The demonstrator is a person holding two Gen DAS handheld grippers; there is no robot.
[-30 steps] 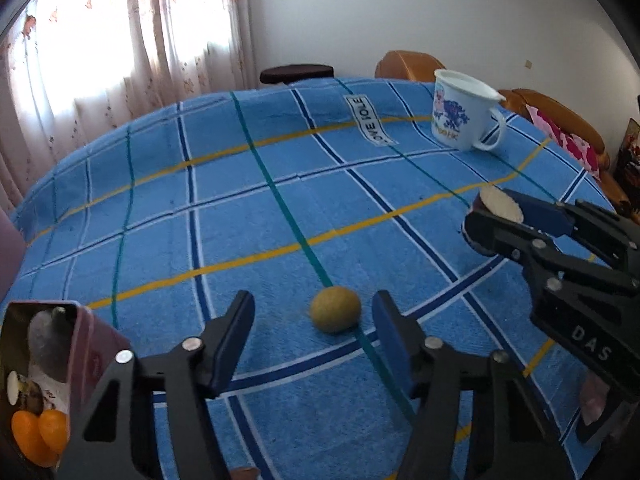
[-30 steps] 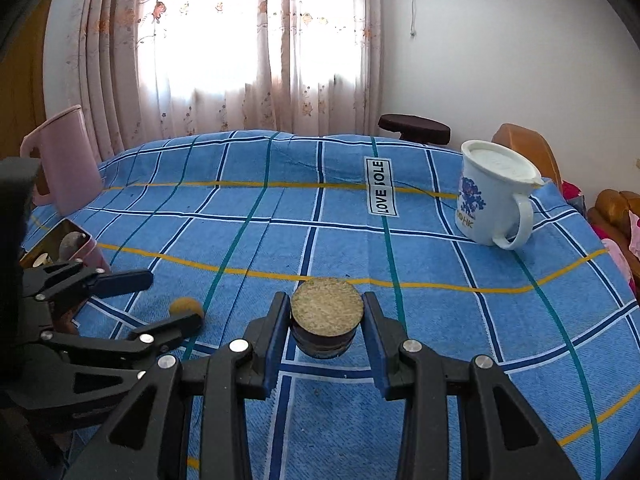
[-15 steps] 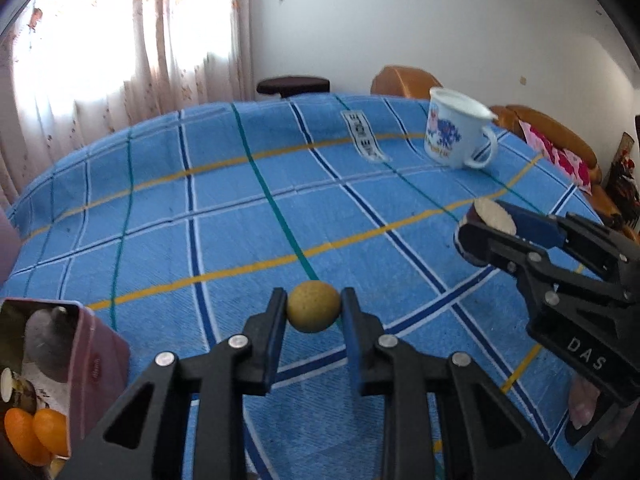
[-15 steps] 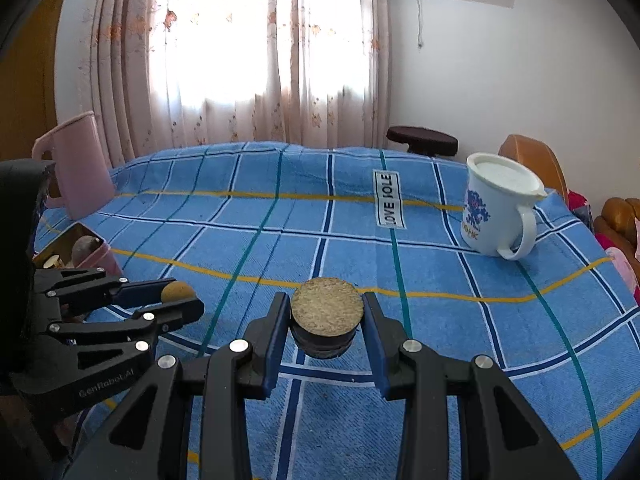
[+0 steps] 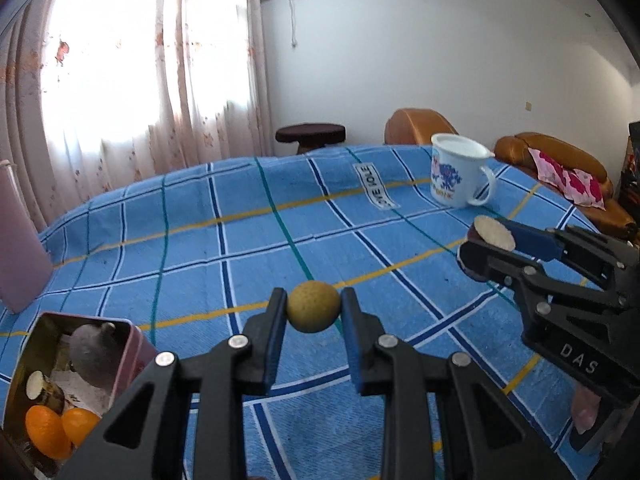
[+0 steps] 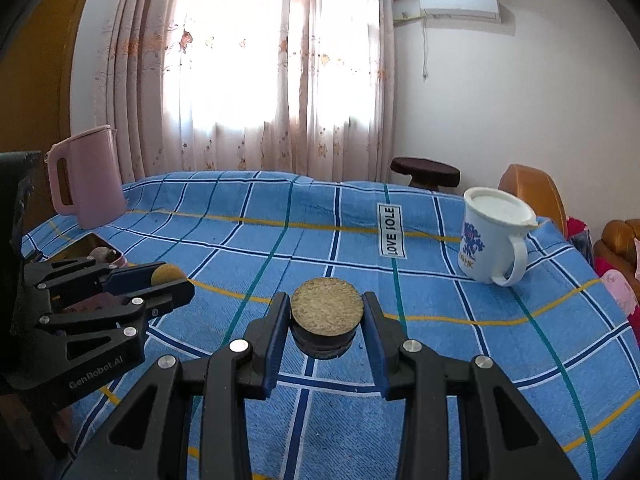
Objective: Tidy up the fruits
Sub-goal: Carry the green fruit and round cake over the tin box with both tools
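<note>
My left gripper point(image 5: 313, 307) is shut on a small round yellow-brown fruit point(image 5: 313, 306) and holds it above the blue checked cloth point(image 5: 240, 248). My right gripper point(image 6: 326, 316) is shut on a dark round piece with a flat tan cut face point(image 6: 327, 312), also held off the cloth. In the left wrist view the right gripper point(image 5: 486, 240) is at the right with that piece point(image 5: 494, 233). In the right wrist view the left gripper point(image 6: 168, 278) is at the left. A pink tin point(image 5: 132, 344) at the lower left holds two orange fruits point(image 5: 60, 428), a grey-purple fruit point(image 5: 94, 352) and other pieces.
A white mug with a blue print point(image 6: 494, 240) stands at the right on the cloth. A pink kettle point(image 6: 86, 176) stands at the far left. A dark stool point(image 6: 424, 168) and brown sofa point(image 5: 560, 168) lie beyond the table.
My left gripper closed on the yellow-brown fruit and lifted it off the cloth. Both grippers have risen; the right one still holds its cut piece.
</note>
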